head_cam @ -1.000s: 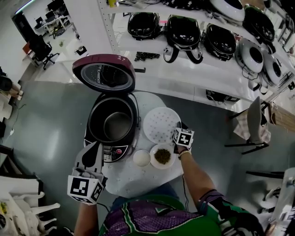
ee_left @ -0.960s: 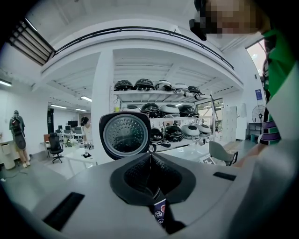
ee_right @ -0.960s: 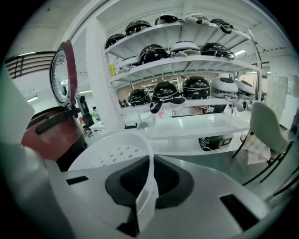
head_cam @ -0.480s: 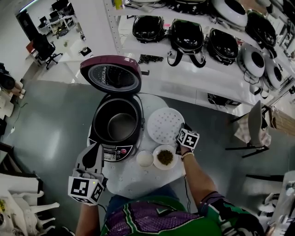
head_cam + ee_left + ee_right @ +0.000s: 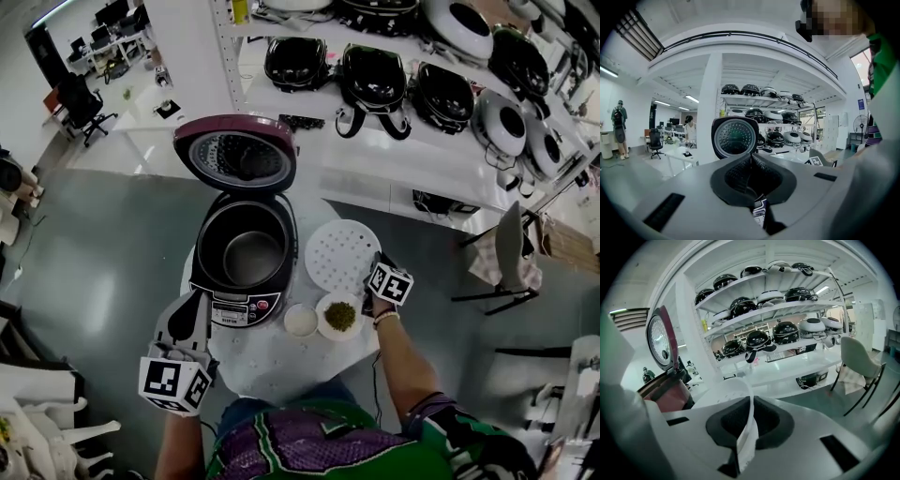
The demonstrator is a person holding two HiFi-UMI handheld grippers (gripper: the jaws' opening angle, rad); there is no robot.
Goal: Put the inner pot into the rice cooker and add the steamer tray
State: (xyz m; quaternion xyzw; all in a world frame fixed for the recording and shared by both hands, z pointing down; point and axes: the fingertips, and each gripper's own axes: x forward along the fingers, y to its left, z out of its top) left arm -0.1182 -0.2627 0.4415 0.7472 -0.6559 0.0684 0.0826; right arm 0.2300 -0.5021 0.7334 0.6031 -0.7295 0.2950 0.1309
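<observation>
Right gripper (image 5: 378, 269) is clamped on the rim of the steamer tray (image 5: 340, 253), beside the open rice cooker (image 5: 238, 307). Inner pot (image 5: 249, 255) already sits inside; placing the tray remains. Left gripper (image 5: 193, 302) is closed, empty.

I'm looking down on a small round white desk (image 5: 272, 361) that stands on a grey floor (image 5: 103, 244). The rice cooker (image 5: 246, 255) sits on the desk's left part, with its lid tipped open at the back and its control panel facing the near edge. Just beside the cooker's front right corner stands a white bowl (image 5: 301, 320) with pale contents. Close on its right is a second bowl (image 5: 339, 316) holding something greenish-brown. The white perforated steamer tray (image 5: 339, 251) is over the desk's right part, behind the bowls. I cannot tell whether it rests on the surface.
</observation>
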